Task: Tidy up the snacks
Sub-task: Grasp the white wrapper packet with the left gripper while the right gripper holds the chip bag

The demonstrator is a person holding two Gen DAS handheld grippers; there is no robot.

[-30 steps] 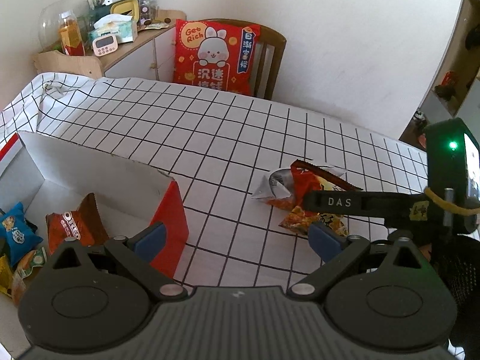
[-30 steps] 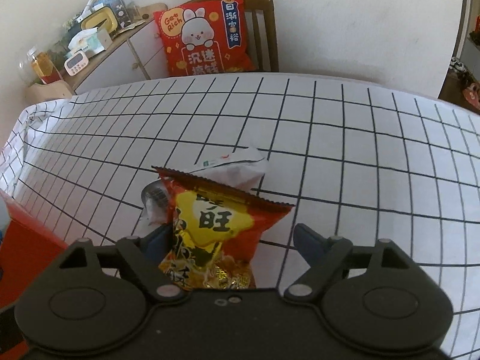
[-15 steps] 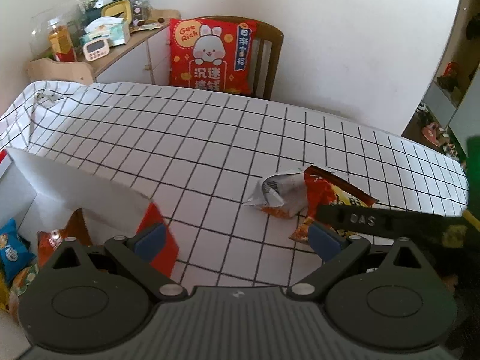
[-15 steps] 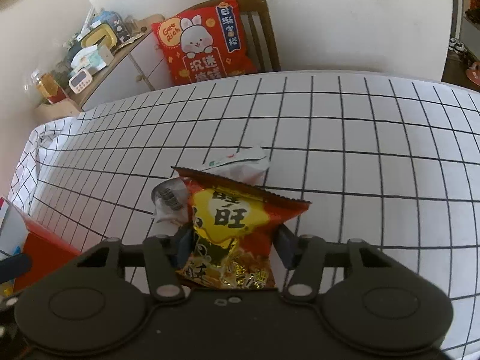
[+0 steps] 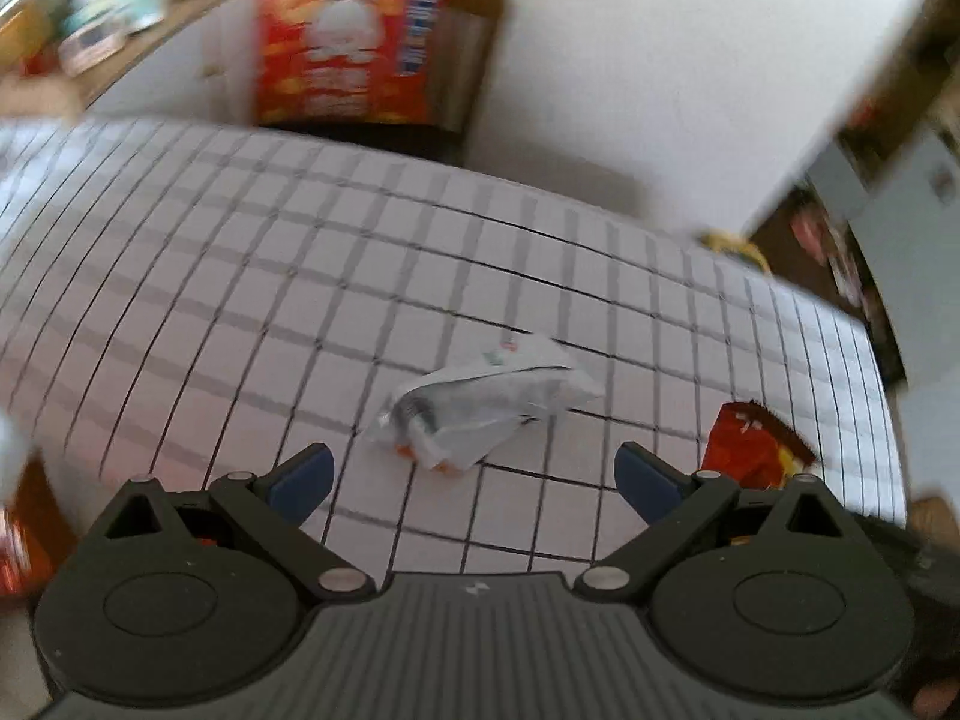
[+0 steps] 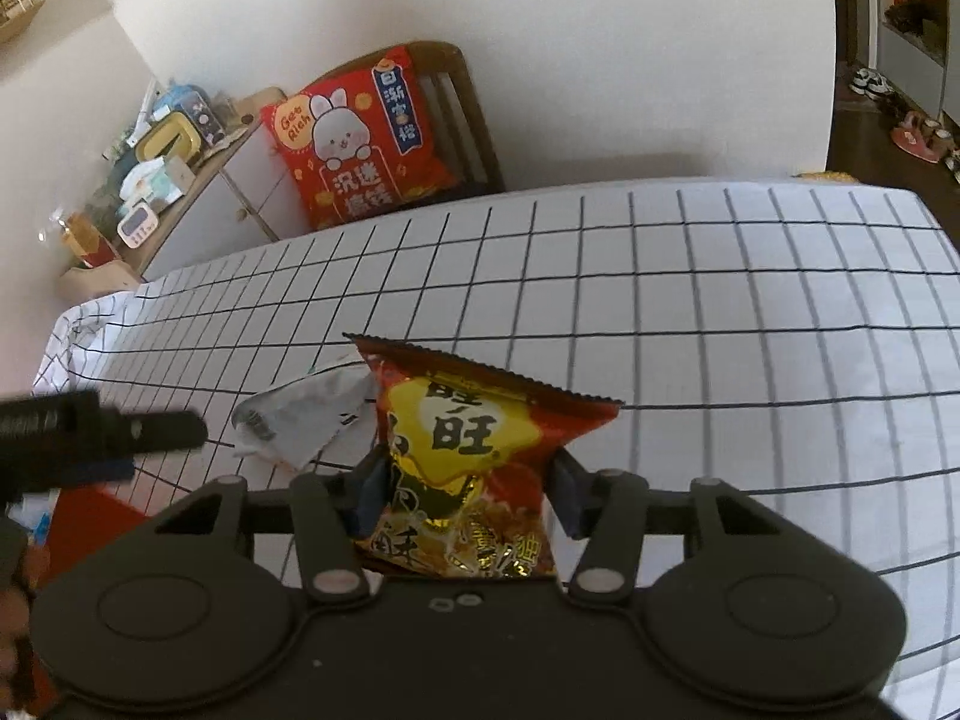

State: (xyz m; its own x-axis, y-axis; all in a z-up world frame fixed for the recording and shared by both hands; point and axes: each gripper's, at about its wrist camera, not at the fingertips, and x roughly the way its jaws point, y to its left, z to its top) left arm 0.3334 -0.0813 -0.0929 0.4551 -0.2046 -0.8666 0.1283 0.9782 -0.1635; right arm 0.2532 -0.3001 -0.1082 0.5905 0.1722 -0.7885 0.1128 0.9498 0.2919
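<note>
White cloth with a black grid (image 5: 240, 300) covered the table, and behind it a wooden chair (image 5: 474, 60) carried a red cushion with a rabbit picture (image 5: 342, 42); this left wrist view was blurred. The left gripper (image 5: 474, 474) stood released, its blue pads wide apart and holding nothing. A crumpled white plastic snack wrapper (image 5: 486, 402) lay on the cloth just beyond the pads. A red and yellow foil snack bag (image 5: 750, 444) showed at the right edge.

From the right wrist view, the right gripper (image 6: 465, 495) was clenched on the same foil snack bag (image 6: 474, 450), both pads pressing its sides, the bag upright above the cloth (image 6: 720, 330). The white wrapper (image 6: 300, 420) lay on the cloth just left of the bag. The left gripper's black finger (image 6: 120, 432) reached in from the left. A cluttered wooden cabinet (image 6: 180, 192) stood by the wall.
</note>
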